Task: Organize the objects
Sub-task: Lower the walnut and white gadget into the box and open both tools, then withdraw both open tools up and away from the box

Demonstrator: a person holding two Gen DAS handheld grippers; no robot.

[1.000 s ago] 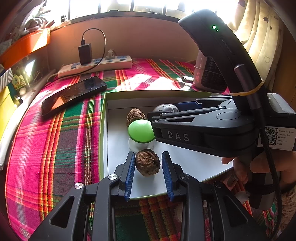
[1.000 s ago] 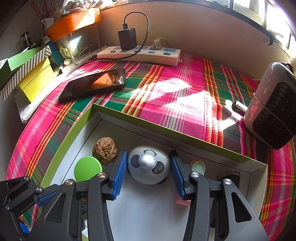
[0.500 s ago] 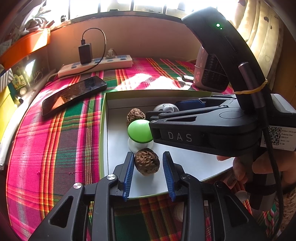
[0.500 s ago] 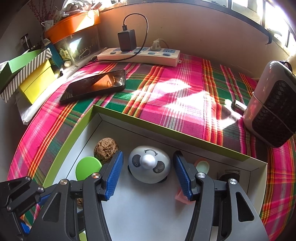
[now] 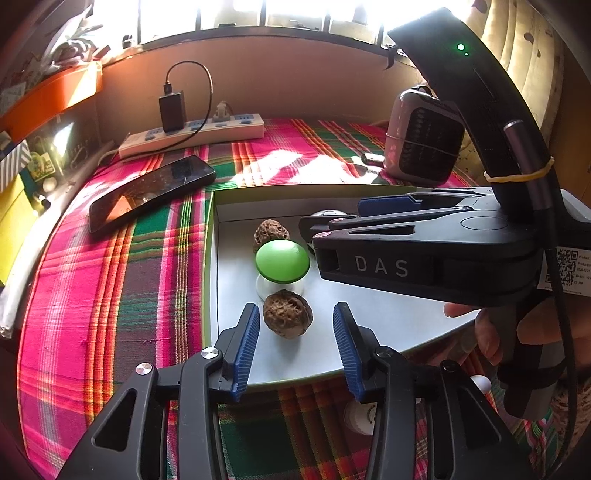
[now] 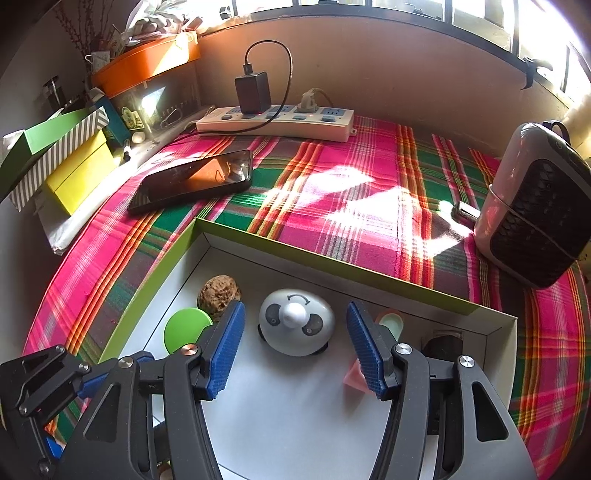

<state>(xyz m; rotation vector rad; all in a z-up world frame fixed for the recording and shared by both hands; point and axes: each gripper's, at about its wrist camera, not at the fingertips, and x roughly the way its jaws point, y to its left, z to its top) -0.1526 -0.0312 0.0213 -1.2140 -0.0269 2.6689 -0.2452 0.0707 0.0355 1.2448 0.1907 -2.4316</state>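
Sunlight from the window [image 6: 406, 3] falls across a plaid tablecloth [image 6: 332, 177] below a tan wall [image 6: 369, 70].

Woven plaid cloth [image 6: 332, 192] covers the desk, matt and soft. The phone [image 6: 192, 181] shines glassy black. Both walnuts [image 5: 288, 314] look rough and wrinkled; the green cap [image 5: 282, 260] is smooth plastic, the tray [image 5: 388, 321] plain matt card.

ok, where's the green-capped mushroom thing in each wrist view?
Left wrist: green mushroom sits centre frame in the box, between two walnuts.
Right wrist: green mushroom lower left, partly hidden by the right gripper's finger.
Shared landmark: phone on the plaid cloth.
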